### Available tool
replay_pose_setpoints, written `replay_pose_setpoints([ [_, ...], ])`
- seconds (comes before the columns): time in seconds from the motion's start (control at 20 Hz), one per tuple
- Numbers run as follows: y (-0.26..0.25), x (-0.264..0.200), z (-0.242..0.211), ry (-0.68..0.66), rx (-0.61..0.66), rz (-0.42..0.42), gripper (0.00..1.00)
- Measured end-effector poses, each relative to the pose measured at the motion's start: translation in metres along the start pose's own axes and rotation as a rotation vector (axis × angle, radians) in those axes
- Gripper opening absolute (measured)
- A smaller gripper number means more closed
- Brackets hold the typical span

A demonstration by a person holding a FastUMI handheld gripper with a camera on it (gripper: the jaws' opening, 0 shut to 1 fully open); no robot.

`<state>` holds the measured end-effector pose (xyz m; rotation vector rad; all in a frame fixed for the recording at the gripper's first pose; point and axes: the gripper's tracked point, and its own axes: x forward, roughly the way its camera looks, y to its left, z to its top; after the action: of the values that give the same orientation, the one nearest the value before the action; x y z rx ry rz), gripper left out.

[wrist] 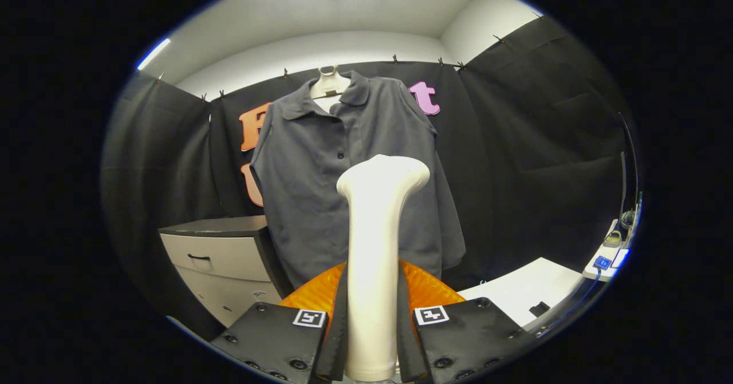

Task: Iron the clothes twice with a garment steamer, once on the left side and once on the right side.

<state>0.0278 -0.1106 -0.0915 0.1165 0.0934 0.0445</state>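
Shirt: a dark grey short-sleeved collared button shirt hangs on a white hanger against the black cloth wall, well beyond the fingers and not touched by the steamer head.
Cabinet: a white drawer cabinet with a dark top stands below and beside the shirt's hem on one side; a stroke carried low there could knock it.
Worktop: a white worktop lies on the other side, with a small dark item on it; a wide swing towards it risks a bump.
Steamer: a cream-white plastic garment steamer with a flared head stands upright between the fingers, its head in front of the shirt's middle, near the button placket.
Gripper: the gripper has its fingers clenched on the steamer's handle from both sides.
Slip risk: the smooth, round handle could twist or slide in the grasp once the head drags on cloth, I judge.
Coverage risk: starting at the centre, a pass may miss the left or right panel.
Hanger risk: pressing hard could swing the shirt or lift it off its hook.
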Motion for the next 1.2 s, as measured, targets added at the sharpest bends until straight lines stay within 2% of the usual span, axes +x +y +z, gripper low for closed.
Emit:
replay_pose_setpoints([
  [0.2, 0.030, -0.013, 0.045, -0.092, -0.002, 0.060, 0.42],
  [0.55, 0.060, -0.037, 0.096, -0.185, -0.022, 0.094, 0.42],
  [1.2, 0.078, -0.052, 0.119, -0.237, -0.050, 0.132, 0.42],
])
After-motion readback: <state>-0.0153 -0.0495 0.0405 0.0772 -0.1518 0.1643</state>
